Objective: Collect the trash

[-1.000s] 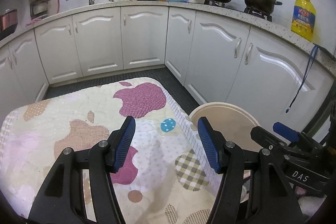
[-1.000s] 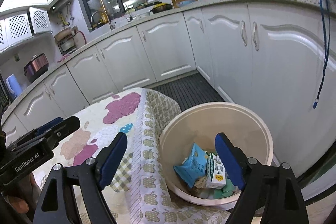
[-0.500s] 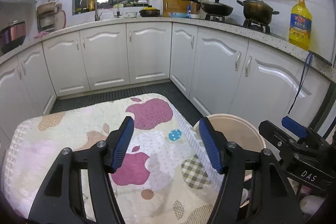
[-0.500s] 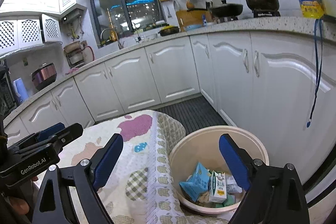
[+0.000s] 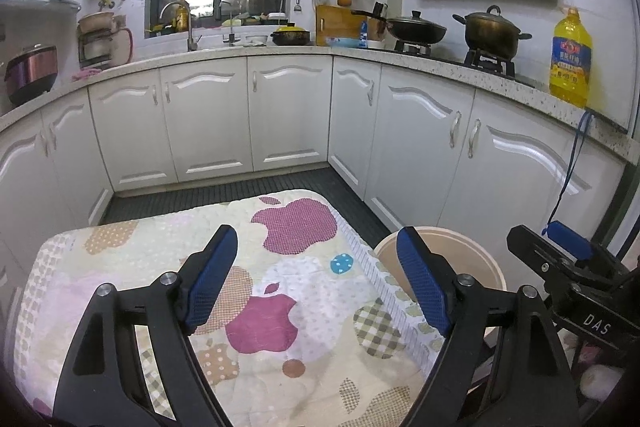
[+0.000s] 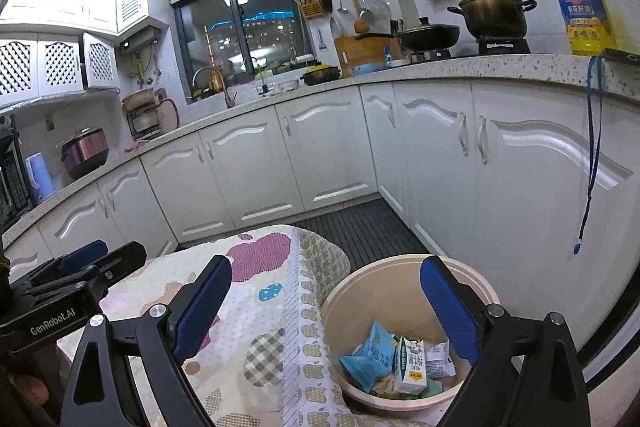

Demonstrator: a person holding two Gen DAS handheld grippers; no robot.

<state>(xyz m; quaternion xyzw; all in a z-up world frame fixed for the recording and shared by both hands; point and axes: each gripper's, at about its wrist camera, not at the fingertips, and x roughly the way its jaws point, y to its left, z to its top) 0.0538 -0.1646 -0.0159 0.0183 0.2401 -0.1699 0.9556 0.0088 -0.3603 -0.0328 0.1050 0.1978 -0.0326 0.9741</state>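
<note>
A home kitchen: white cabinets (image 5: 288, 115), stove pots (image 5: 494, 31), sink tap (image 5: 188, 27).

Both cameras ride the grippers, looking forward and slightly down along the fingers, close above the quilted table (image 5: 304, 291). The left view faces the cabinets (image 5: 288, 115) over the table; the right sits beside it — over the bin (image 6: 404, 287). Both share table, bin, cabinets, window and stove; fisheye edges are dark, perhaps hiding more.
</note>
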